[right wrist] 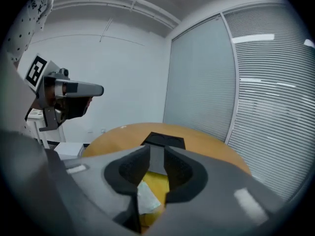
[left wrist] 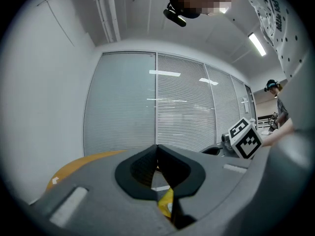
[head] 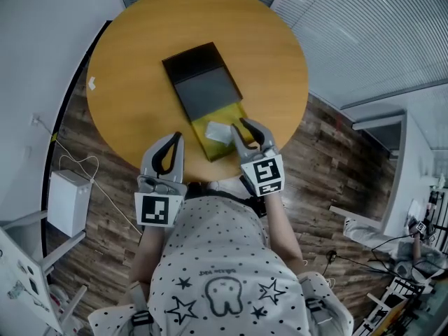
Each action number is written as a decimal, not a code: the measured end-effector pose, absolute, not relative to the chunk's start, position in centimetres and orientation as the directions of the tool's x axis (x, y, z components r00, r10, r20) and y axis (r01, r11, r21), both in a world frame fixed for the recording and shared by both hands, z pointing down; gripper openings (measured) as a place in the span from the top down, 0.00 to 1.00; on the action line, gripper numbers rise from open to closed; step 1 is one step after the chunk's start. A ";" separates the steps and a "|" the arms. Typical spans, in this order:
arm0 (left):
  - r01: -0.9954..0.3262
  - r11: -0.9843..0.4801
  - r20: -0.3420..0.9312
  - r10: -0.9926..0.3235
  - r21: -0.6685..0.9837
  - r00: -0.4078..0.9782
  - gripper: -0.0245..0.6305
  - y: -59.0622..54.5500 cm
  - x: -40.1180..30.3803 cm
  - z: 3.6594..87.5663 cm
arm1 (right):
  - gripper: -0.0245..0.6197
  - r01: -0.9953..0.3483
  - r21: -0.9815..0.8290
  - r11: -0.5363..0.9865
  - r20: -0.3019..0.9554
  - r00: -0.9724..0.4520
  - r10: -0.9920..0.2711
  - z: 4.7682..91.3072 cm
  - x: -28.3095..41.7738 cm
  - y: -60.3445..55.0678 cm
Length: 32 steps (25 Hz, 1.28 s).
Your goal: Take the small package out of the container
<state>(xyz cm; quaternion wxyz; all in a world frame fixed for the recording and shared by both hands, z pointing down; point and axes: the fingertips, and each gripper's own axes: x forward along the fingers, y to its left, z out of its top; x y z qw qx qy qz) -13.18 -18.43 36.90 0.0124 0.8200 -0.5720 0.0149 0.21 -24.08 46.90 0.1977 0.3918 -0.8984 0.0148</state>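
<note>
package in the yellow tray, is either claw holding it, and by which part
Nothing is held. The package lies loose in the tray; the right claw is open near it, and the left claw is shut, empty.

Even ceiling light; fisheye vignette in gripper views; soft focus close up.

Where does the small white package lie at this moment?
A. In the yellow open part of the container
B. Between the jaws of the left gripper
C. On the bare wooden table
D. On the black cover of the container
A: the small white package lies inside the yellow part of the container, close to the right gripper, whose jaws stand apart.
</note>
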 end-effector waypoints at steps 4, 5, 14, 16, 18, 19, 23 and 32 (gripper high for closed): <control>-0.938 -0.348 0.040 -0.937 0.004 0.348 0.95 -18.3 -13.0 36.9 | 0.81 -0.647 0.161 0.746 0.439 -0.630 -0.641 49.6 -0.9 -24.4; -0.937 -0.348 0.044 -0.936 0.003 0.348 0.95 -18.3 -13.0 37.0 | 0.81 -0.631 0.166 0.758 0.458 -0.632 -0.626 50.3 -1.1 -24.5; -0.934 -0.357 0.062 -0.932 -0.006 0.356 0.95 -18.1 -13.0 37.4 | 0.81 -0.493 0.153 0.856 0.677 -0.579 -0.455 57.8 -2.5 -24.5; -0.933 -0.359 0.059 -0.932 -0.008 0.358 0.95 -18.2 -12.9 37.3 | 0.81 -0.466 0.141 0.873 0.715 -0.562 -0.416 59.1 -2.6 -24.4; -0.934 -0.358 0.061 -0.932 -0.007 0.357 0.95 -18.2 -12.9 37.4 | 0.81 -0.440 0.126 0.889 0.746 -0.549 -0.377 60.3 -2.7 -24.2; -0.934 -0.357 0.063 -0.932 -0.006 0.356 0.95 -18.2 -13.0 37.5 | 0.81 -0.427 0.119 0.897 0.758 -0.544 -0.360 60.8 -2.8 -24.1; -0.937 -0.351 0.071 -0.934 -0.001 0.350 0.95 -18.3 -13.0 37.6 | 0.81 -0.385 0.089 0.919 0.794 -0.529 -0.299 62.4 -3.3 -23.9; -0.941 -0.339 0.085 -0.937 0.005 0.338 0.95 -18.9 -13.3 38.1 | 0.83 -0.353 0.025 0.935 0.852 -0.482 -0.204 65.3 -3.2 -23.7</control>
